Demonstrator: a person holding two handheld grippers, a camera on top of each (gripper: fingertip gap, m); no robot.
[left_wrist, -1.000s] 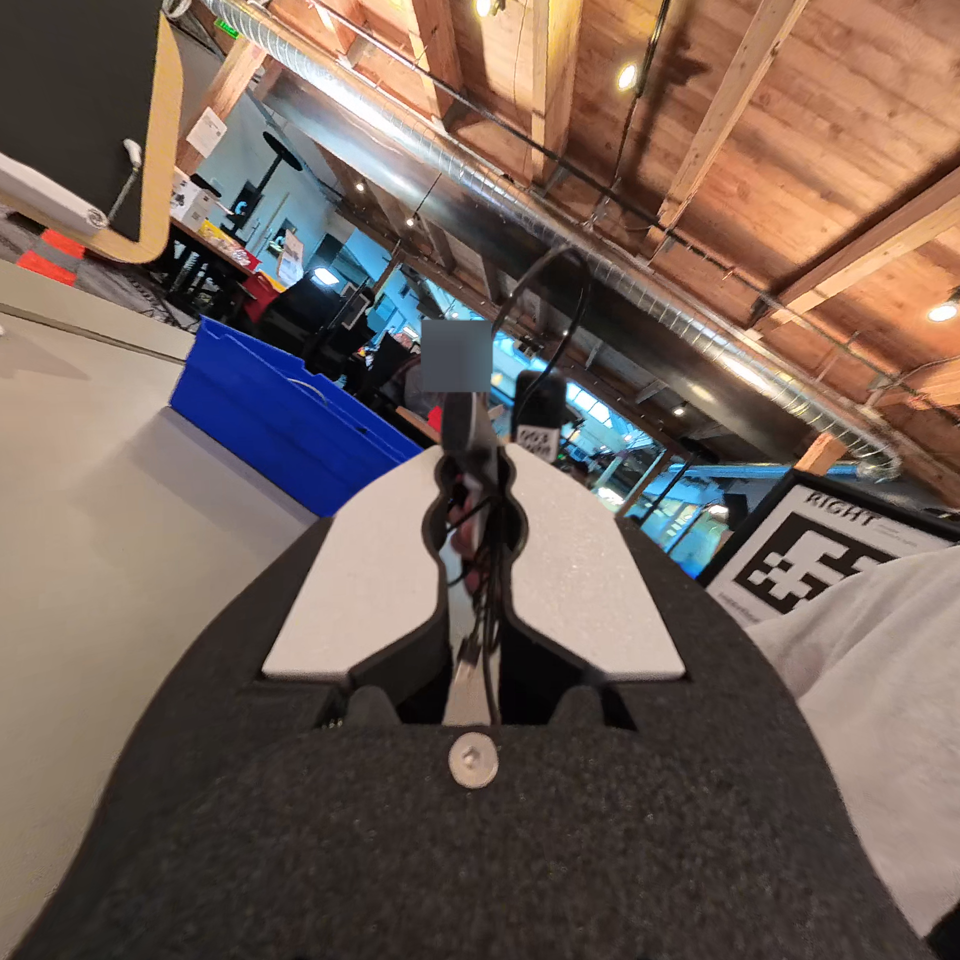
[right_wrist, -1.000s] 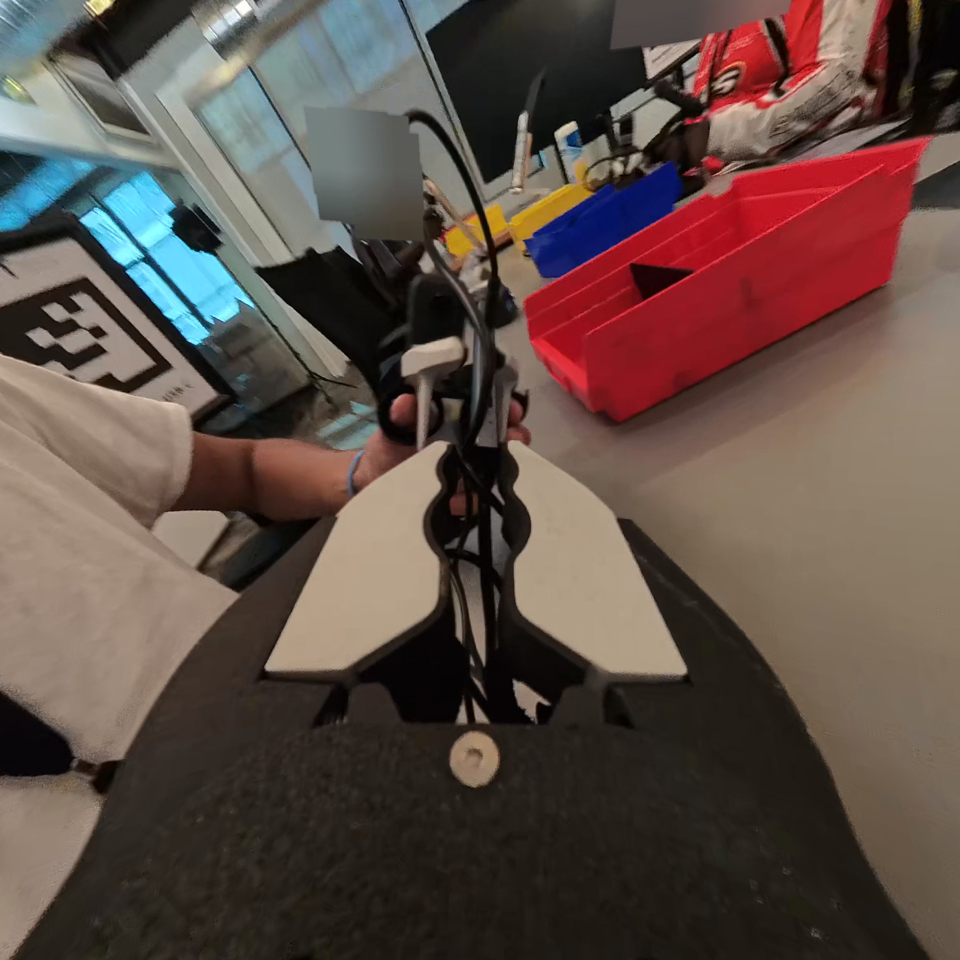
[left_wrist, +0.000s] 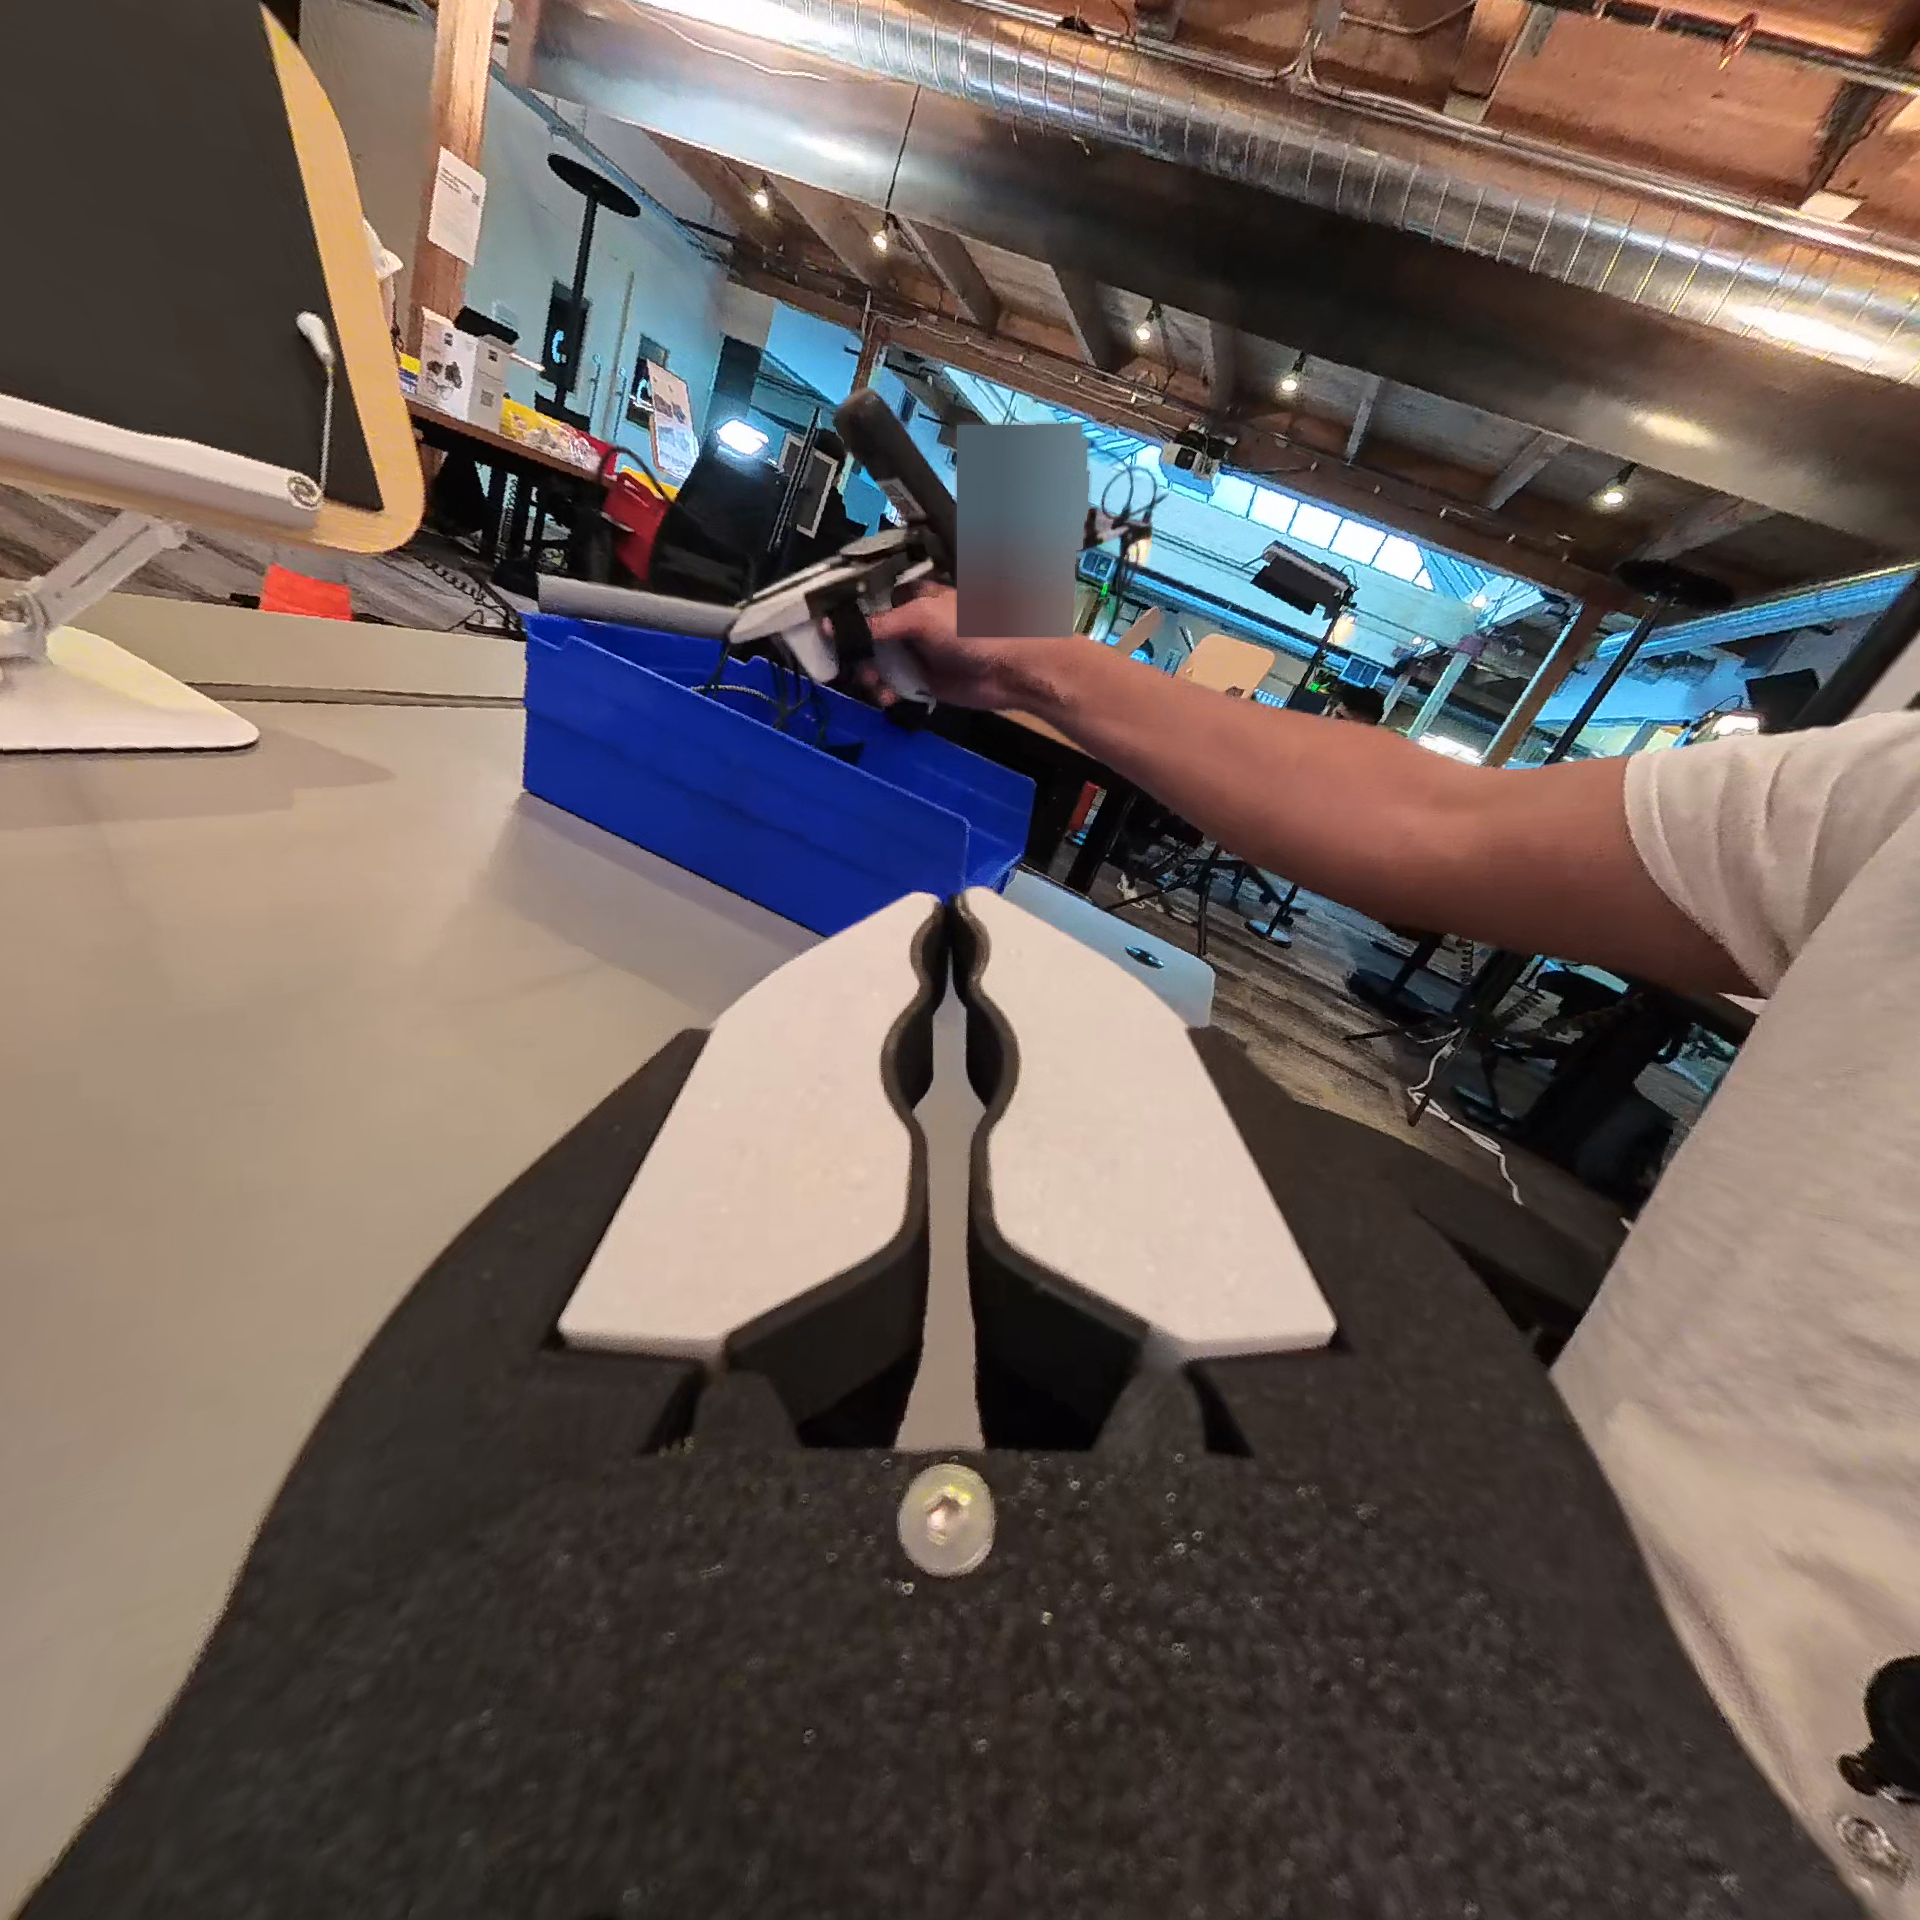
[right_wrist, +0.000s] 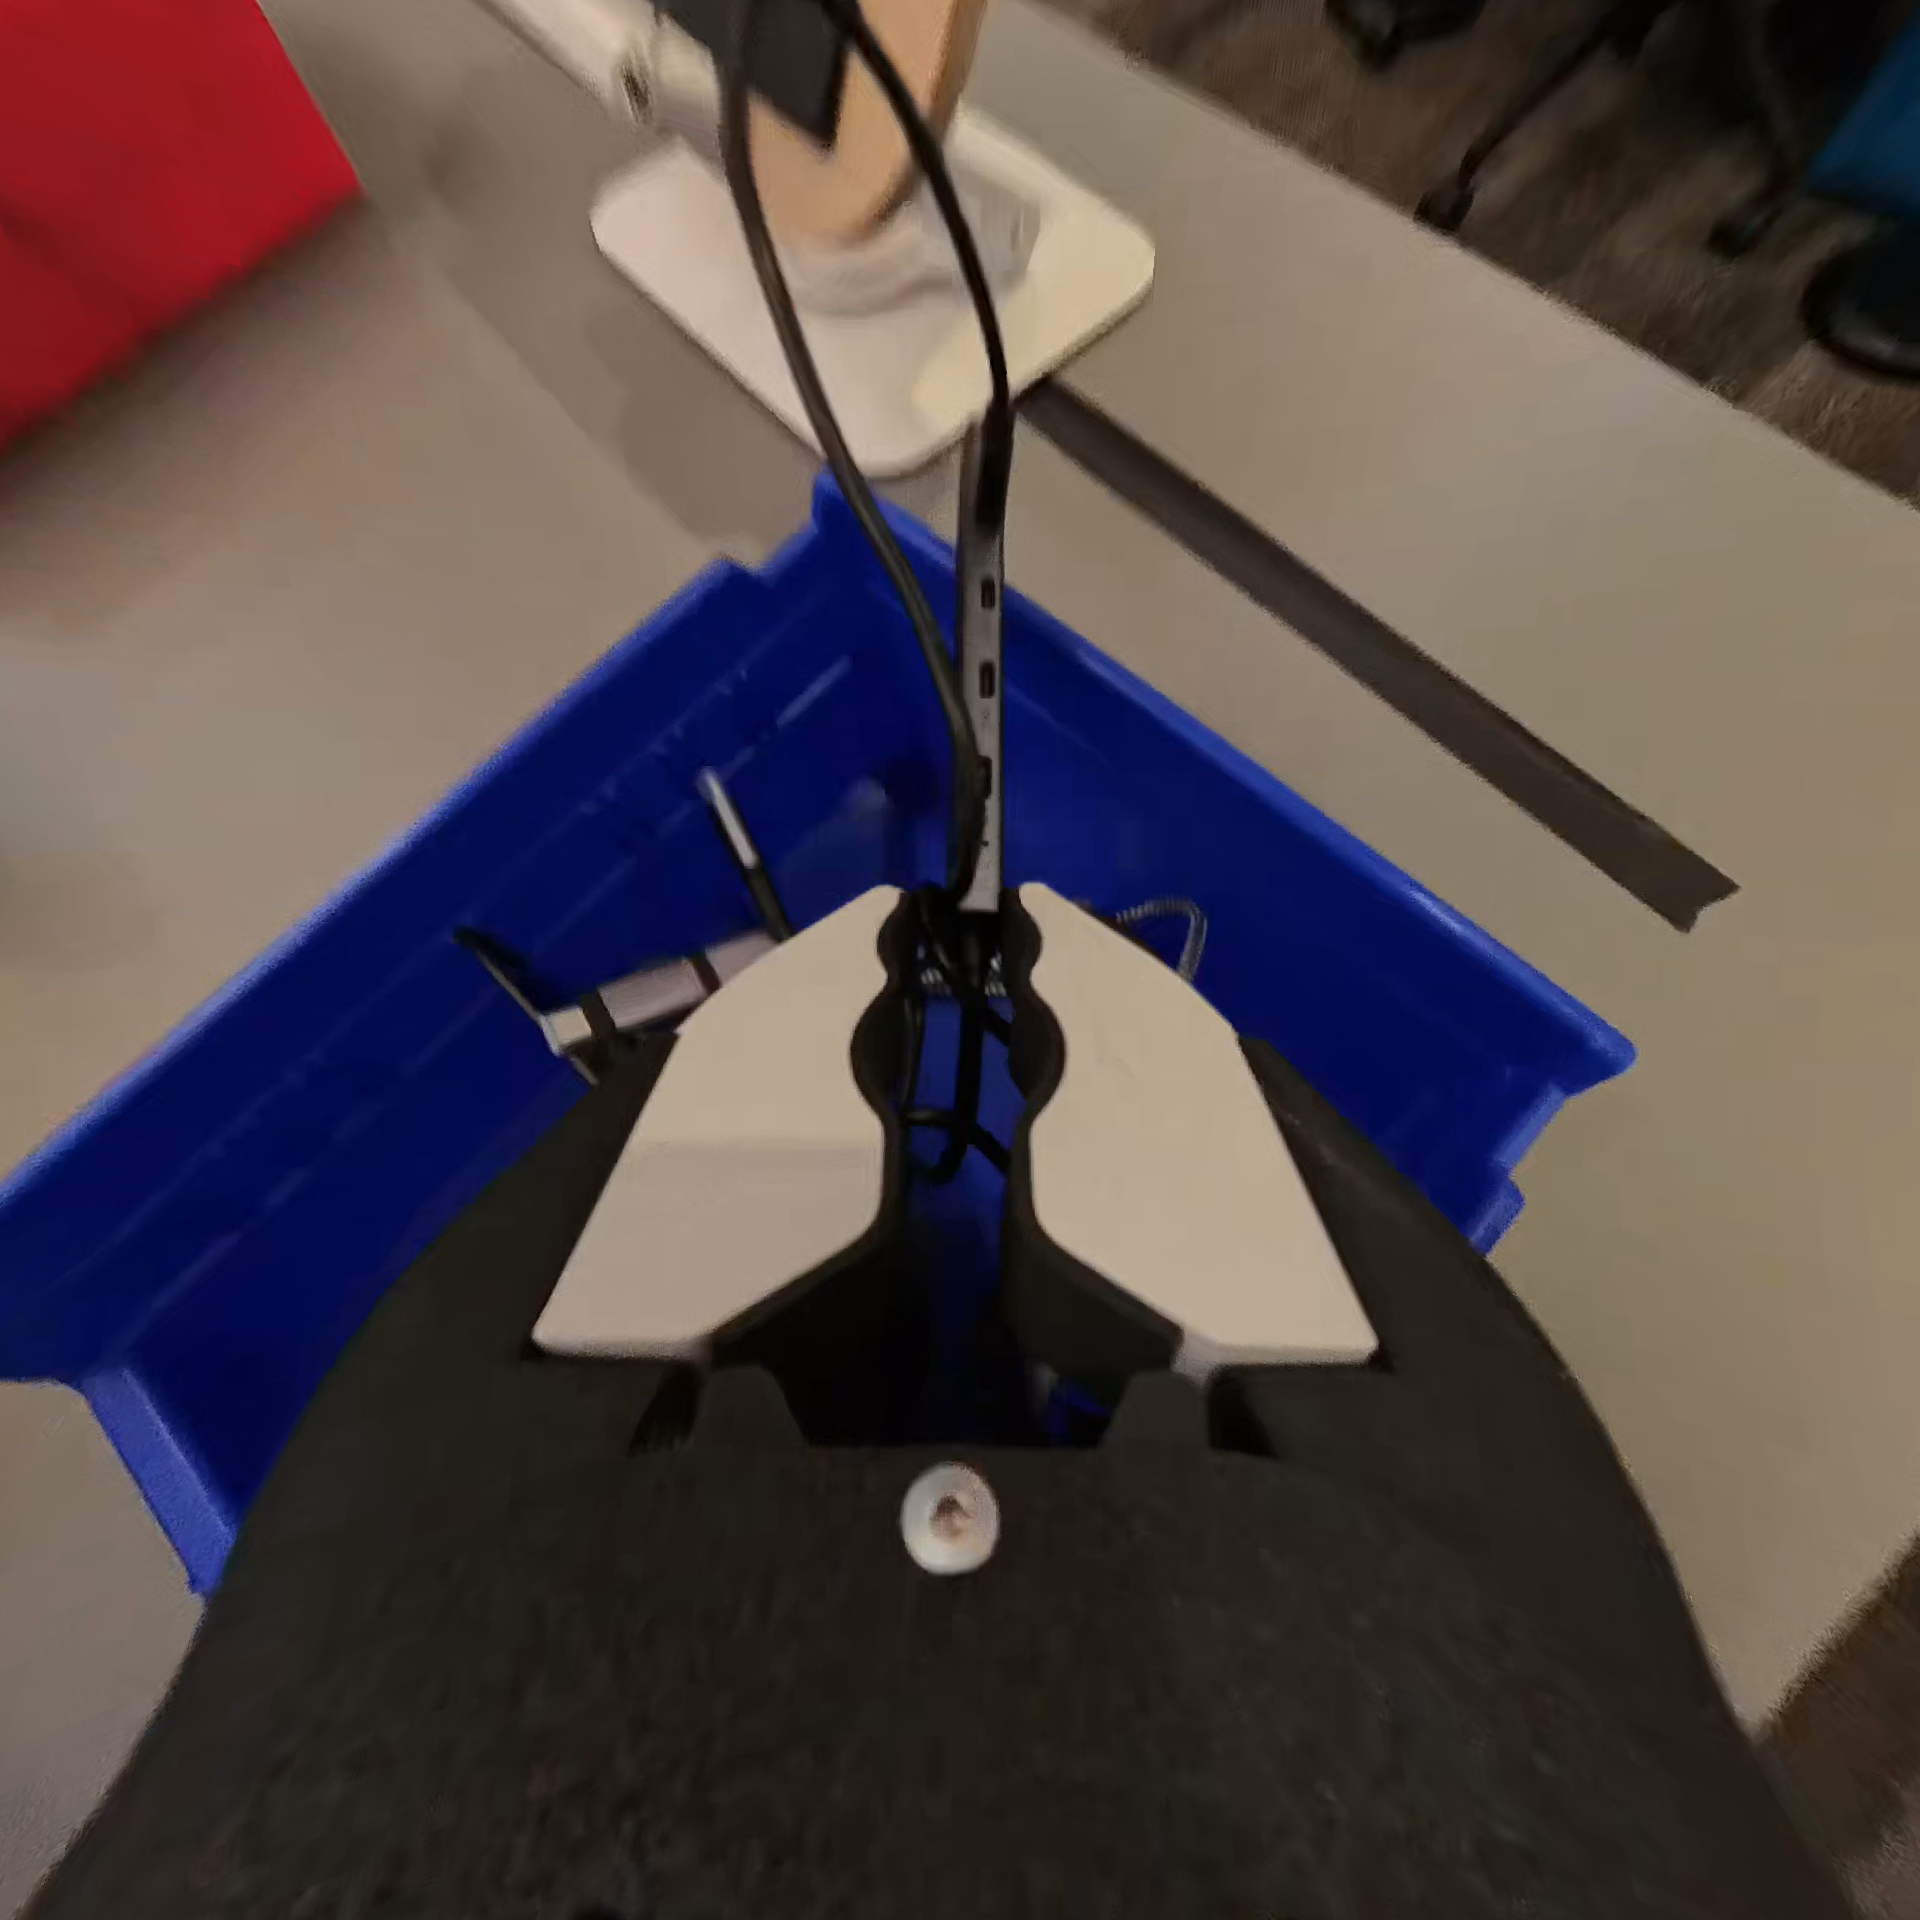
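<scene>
Since a second ago the two grippers have parted: then both pinched the same tangle of black cables held up in the air, and now the left gripper (left_wrist: 951, 920) is alone over the grey table (left_wrist: 260, 1039) with its white fingers (left_wrist: 790, 1132) pressed together on nothing. The right gripper (right_wrist: 958, 904) has swung out over the blue bin (right_wrist: 1299, 831) and looks down into it. Its fingers (right_wrist: 769, 1122) are pinching a bundle of black cables (right_wrist: 951, 997) at their tips, with a slim dark hub or adapter bar (right_wrist: 987, 665) that has small ports along its edge, and two black cable strands (right_wrist: 831, 312) running on beyond the tips toward the far side of the bin. The grip sits on the gathered part of the cables, which seems to be why the bar and the strands stay together instead of spilling. In the bin, just beside the left finger, lie a silvery adapter (right_wrist: 644, 1003) and a thin cable end (right_wrist: 727, 821); a braided cable (right_wrist: 1164, 925) shows past the right finger. From the left wrist view the person's bare arm (left_wrist: 1299, 790) reaches across to the bin, holding the right gripper over its open top. Beyond the bin stands the white base of a monitor stand (right_wrist: 1091, 270), a red bin (right_wrist: 135, 187) sits well apart at the table's far corner, and a black seam strip (right_wrist: 1351, 644) crosses the table.
</scene>
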